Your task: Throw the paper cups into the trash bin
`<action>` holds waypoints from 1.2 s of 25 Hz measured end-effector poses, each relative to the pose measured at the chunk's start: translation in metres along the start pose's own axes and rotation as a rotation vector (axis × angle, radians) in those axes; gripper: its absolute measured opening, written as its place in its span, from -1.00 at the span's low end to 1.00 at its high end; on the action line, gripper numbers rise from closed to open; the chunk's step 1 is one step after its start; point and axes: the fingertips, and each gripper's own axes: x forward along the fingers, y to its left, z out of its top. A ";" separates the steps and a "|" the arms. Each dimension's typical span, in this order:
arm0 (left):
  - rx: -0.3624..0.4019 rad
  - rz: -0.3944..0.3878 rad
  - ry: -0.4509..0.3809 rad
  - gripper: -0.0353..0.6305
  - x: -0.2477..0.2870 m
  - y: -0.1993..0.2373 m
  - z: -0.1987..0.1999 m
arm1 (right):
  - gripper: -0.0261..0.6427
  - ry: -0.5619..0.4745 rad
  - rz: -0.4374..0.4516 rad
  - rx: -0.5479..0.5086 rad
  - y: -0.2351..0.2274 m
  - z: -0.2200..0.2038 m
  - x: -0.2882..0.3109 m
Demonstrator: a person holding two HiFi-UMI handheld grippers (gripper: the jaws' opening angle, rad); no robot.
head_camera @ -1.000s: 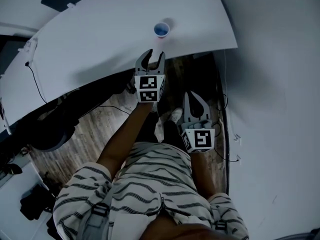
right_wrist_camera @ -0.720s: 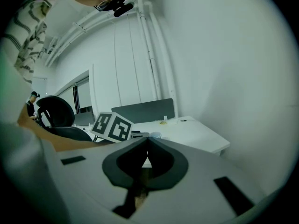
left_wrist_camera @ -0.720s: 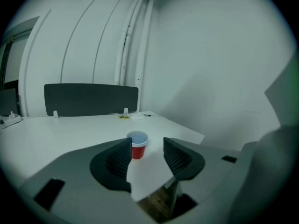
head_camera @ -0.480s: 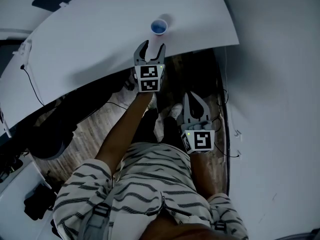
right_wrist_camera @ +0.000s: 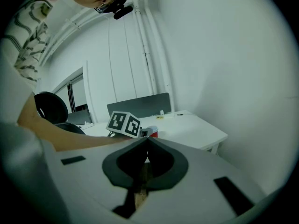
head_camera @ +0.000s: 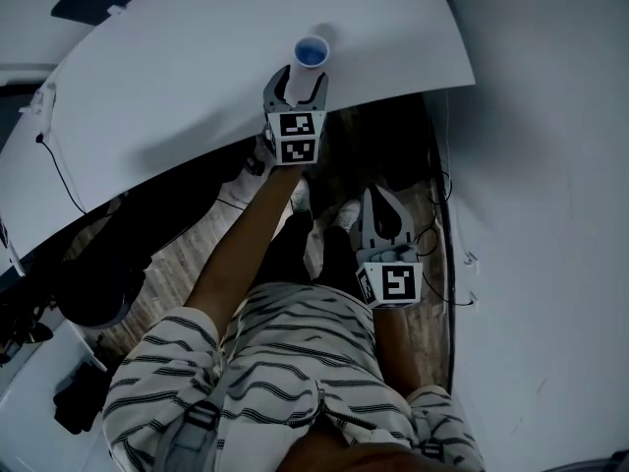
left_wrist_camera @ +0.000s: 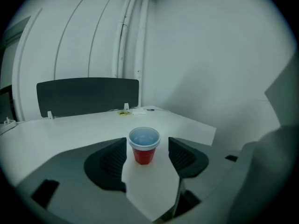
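Observation:
A red paper cup (head_camera: 313, 52) with a white rim stands upright near the front edge of the white table (head_camera: 177, 77). In the left gripper view the cup (left_wrist_camera: 144, 146) sits just ahead of the dark pads (left_wrist_camera: 112, 160), with a gap on each side. My left gripper (head_camera: 298, 82) reaches over the table edge. Its jaws have just been opening and stand wide, touching nothing. My right gripper (head_camera: 379, 197) hangs lower, by the person's legs over the wood floor. It is shut and empty, its tips meeting in the right gripper view (right_wrist_camera: 146, 140).
A dark divider panel (left_wrist_camera: 88, 94) runs along the table's far side, with small items (left_wrist_camera: 125, 112) in front of it. A black office chair (head_camera: 93, 283) stands under the table at left. Cables (head_camera: 437, 214) lie along the white wall at right.
My left gripper has moved forward over the table edge, up to the cup, and its jaws have spread wider. The right gripper has stayed where it was, shut.

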 end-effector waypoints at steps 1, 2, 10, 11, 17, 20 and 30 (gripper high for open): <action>-0.001 0.000 0.002 -0.06 0.002 0.002 -0.001 | -0.89 0.001 -0.002 0.004 0.001 -0.001 0.000; -0.001 0.000 0.005 -0.06 0.004 0.002 -0.003 | -0.89 0.001 -0.003 0.008 0.001 -0.003 0.000; 0.000 -0.004 0.038 0.01 0.025 0.005 -0.017 | -0.89 0.017 -0.018 0.005 -0.002 -0.005 0.003; -0.002 -0.002 0.044 0.01 0.028 0.006 -0.020 | -0.89 0.018 -0.020 0.006 -0.002 -0.005 0.003; 0.010 -0.001 0.063 0.04 0.048 0.011 -0.029 | -0.89 0.032 -0.029 0.010 -0.006 -0.010 0.005; 0.022 -0.006 0.066 0.05 0.057 0.011 -0.029 | -0.89 0.037 -0.035 0.029 -0.009 -0.016 0.005; 0.036 -0.005 0.063 0.04 0.075 0.010 -0.028 | -0.89 0.046 -0.052 0.023 -0.016 -0.018 0.006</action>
